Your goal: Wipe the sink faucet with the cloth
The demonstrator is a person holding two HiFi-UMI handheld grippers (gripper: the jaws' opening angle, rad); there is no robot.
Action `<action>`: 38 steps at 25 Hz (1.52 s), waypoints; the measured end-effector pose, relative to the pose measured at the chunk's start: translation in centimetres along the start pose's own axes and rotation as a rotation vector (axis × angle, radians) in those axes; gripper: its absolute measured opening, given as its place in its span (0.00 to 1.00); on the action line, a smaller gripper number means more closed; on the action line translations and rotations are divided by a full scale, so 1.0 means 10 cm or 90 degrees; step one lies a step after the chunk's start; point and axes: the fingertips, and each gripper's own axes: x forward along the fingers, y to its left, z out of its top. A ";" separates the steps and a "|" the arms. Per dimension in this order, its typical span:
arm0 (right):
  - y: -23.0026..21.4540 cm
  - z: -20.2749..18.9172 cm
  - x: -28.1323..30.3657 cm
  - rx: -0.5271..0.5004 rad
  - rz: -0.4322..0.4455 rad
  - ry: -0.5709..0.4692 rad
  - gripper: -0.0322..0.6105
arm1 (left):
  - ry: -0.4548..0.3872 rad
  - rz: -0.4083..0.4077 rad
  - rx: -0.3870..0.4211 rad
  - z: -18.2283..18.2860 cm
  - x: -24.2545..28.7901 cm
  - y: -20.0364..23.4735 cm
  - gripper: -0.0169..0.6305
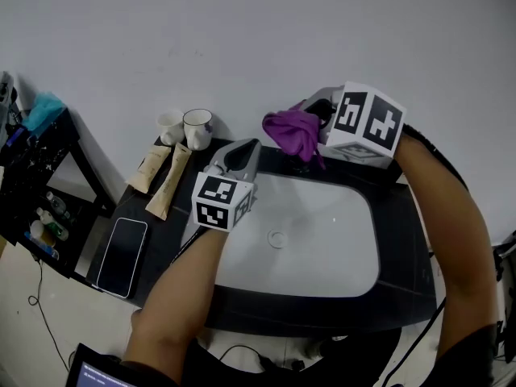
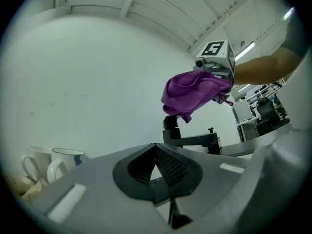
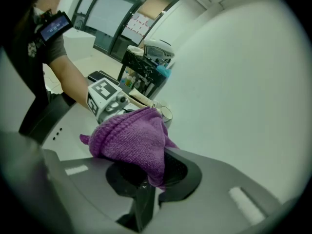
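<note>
A dark tabletop (image 1: 407, 240) stands against a pale wall and carries a white, rounded rectangular sink basin (image 1: 322, 248). To its left there is a black open shelf rack (image 1: 40, 176) with small things on it. The right hand-held gripper (image 1: 318, 119) is raised at the back edge of the basin. Its jaws are closed on a purple knitted cloth (image 1: 292, 131), which bunches out of them and hangs down. The left hand-held gripper (image 1: 242, 153) is over the left rim of the basin, apart from the cloth. Its jaws are drawn together and nothing is between them. In the left gripper view the cloth hangs just over the upright part of the black sink faucet (image 2: 192, 141); I cannot tell whether it touches it. On the tabletop left of the basin lies a black smartphone (image 1: 122, 255), face up. Behind it lie two cream-coloured tubes (image 1: 161, 176) side by side. Near the wall, just behind the tubes, stand two white mugs (image 1: 185, 126), close to each other.
</note>
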 end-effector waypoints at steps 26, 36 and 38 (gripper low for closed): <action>0.05 -0.72 0.42 -0.103 -0.135 0.232 0.10 | 0.018 -0.008 0.001 -0.06 0.02 -0.03 0.05; 0.69 -0.31 0.13 -0.152 -0.057 0.156 0.12 | 0.041 -0.016 0.029 -0.11 -0.01 -0.09 0.05; 0.83 -0.27 0.04 -0.144 -0.049 0.135 0.12 | 0.043 -0.014 0.037 -0.12 -0.01 -0.08 0.05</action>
